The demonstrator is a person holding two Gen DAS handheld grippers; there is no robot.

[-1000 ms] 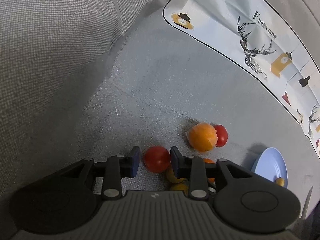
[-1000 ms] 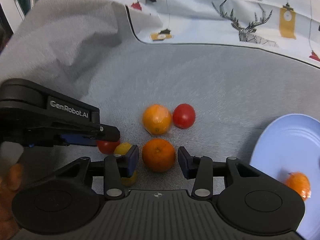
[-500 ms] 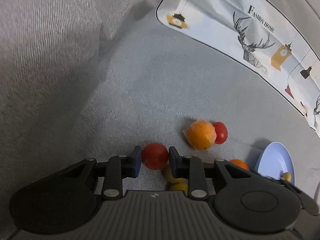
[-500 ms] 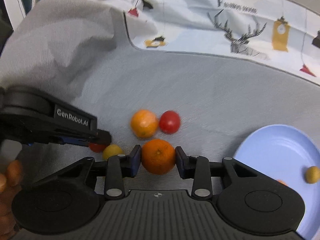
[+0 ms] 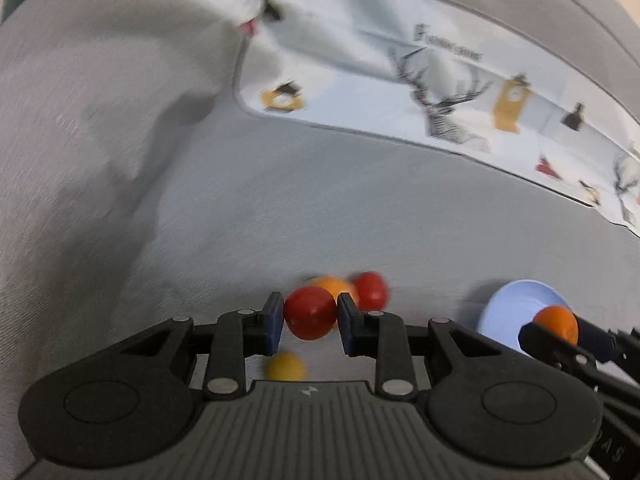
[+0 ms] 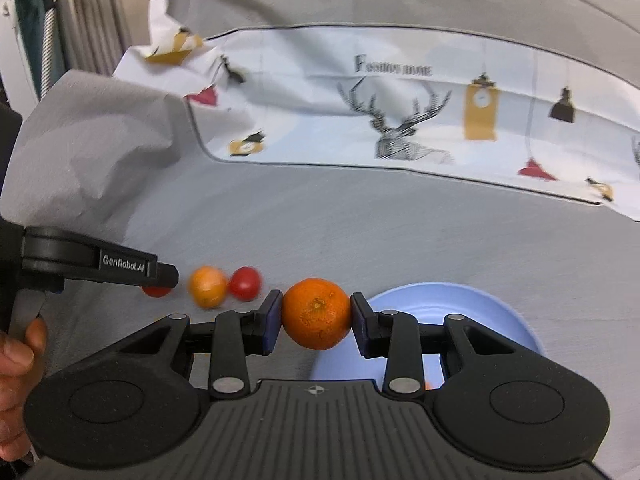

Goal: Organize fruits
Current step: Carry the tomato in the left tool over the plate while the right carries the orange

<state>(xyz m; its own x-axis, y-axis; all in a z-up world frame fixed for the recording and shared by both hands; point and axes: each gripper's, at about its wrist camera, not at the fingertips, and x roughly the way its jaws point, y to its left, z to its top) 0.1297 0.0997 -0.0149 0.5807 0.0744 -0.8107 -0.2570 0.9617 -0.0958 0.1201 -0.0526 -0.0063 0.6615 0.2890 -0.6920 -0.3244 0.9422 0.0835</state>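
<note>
My left gripper (image 5: pixel 310 314) is shut on a red tomato (image 5: pixel 310 312) and holds it above the grey cloth. My right gripper (image 6: pixel 316 314) is shut on an orange (image 6: pixel 316 313) at the near left edge of the light blue plate (image 6: pixel 472 304). An orange (image 6: pixel 207 286) and a second red tomato (image 6: pixel 245 283) lie together on the cloth; they also show in the left wrist view, the orange (image 5: pixel 334 285) and the tomato (image 5: pixel 371 290). A small yellow fruit (image 5: pixel 286 366) lies under the left gripper. The plate (image 5: pixel 516 312) shows in the left wrist view with the right gripper's orange (image 5: pixel 558 322) over it.
A white printed cloth with deer and clocks (image 6: pixel 400 112) lies across the back. Raised grey folds of fabric (image 5: pixel 80 160) stand at the left. A hand (image 6: pixel 16 364) holds the left gripper's handle.
Both grippers have lifted with their fruit. The right one carried the orange to the right toward the plate. The left one raised the tomato off the cloth and turned right.
</note>
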